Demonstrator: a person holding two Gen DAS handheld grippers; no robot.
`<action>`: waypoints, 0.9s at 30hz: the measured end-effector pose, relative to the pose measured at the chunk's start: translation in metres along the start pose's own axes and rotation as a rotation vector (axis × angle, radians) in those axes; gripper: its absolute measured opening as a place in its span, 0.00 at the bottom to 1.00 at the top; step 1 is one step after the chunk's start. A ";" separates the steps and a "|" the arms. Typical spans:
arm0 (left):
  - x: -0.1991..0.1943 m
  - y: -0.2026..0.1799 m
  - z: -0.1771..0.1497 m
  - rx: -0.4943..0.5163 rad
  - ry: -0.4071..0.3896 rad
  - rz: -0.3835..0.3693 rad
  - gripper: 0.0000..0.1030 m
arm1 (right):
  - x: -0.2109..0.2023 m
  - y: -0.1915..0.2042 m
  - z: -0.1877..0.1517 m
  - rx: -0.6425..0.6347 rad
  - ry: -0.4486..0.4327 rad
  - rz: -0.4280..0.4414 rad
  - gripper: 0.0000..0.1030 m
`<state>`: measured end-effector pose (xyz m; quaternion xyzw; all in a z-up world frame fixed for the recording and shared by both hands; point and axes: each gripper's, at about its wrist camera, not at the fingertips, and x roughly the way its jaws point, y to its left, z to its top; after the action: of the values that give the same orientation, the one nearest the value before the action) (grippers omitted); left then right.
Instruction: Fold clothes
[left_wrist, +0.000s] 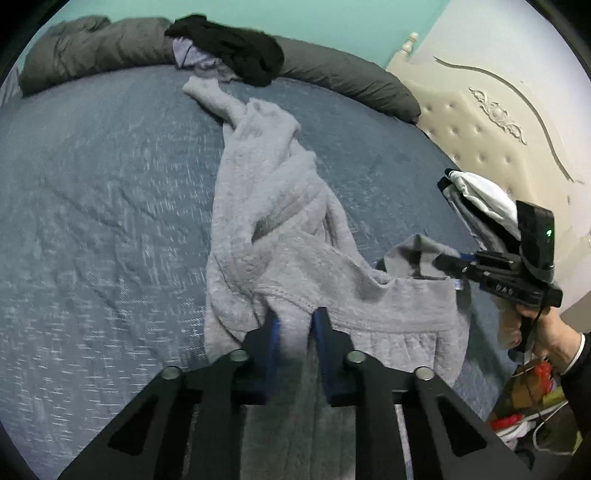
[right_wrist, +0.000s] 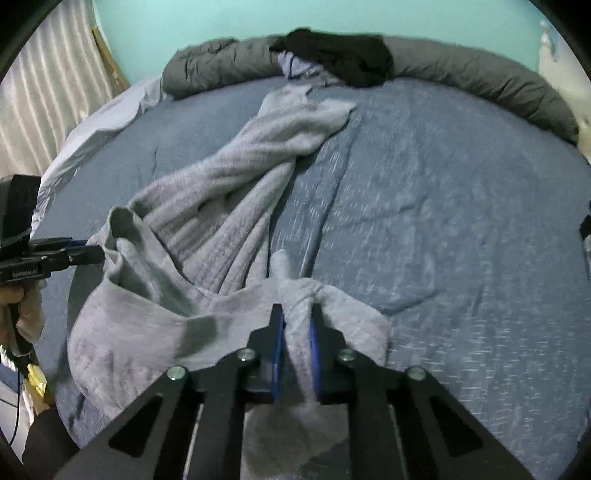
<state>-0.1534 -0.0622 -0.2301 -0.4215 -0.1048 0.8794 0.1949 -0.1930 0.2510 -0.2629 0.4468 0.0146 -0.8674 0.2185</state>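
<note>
Grey fleecy garment (left_wrist: 280, 206), ribbed or quilted knit, long and rope-like, lies twisted down the middle of the blue bed (left_wrist: 92, 206). It is bunched, not flat, and no clean fold shows on it. The left tool (left_wrist: 295, 325) pinches a gather of its near edge between blue pads; the right tool (right_wrist: 297, 321) pinches another bunch of the same edge. The stretch between the two hangs slack and wrinkled. The far end tapers like a sleeve or leg toward a black garment (left_wrist: 229, 48) heaped with a lilac piece on the dark grey rolled duvet (left_wrist: 351, 77); those look unfolded too. A white and dark stack (left_wrist: 476, 206) at the bed's right edge may be folded items, cannot confirm. Judgement: the grey piece needs spreading flat before folding; the rest of the pile remains.
</note>
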 end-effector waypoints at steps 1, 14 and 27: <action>-0.008 -0.003 0.002 0.007 -0.014 0.004 0.07 | -0.008 -0.002 0.003 0.008 -0.025 -0.002 0.09; -0.130 -0.035 0.038 0.073 -0.221 0.040 0.04 | -0.186 0.029 0.064 0.003 -0.360 0.122 0.09; -0.207 -0.024 0.022 0.050 -0.262 0.108 0.04 | -0.207 0.081 0.032 -0.014 -0.206 0.322 0.16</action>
<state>-0.0466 -0.1300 -0.0624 -0.3031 -0.0846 0.9385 0.1423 -0.0813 0.2461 -0.0684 0.3506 -0.0733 -0.8623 0.3580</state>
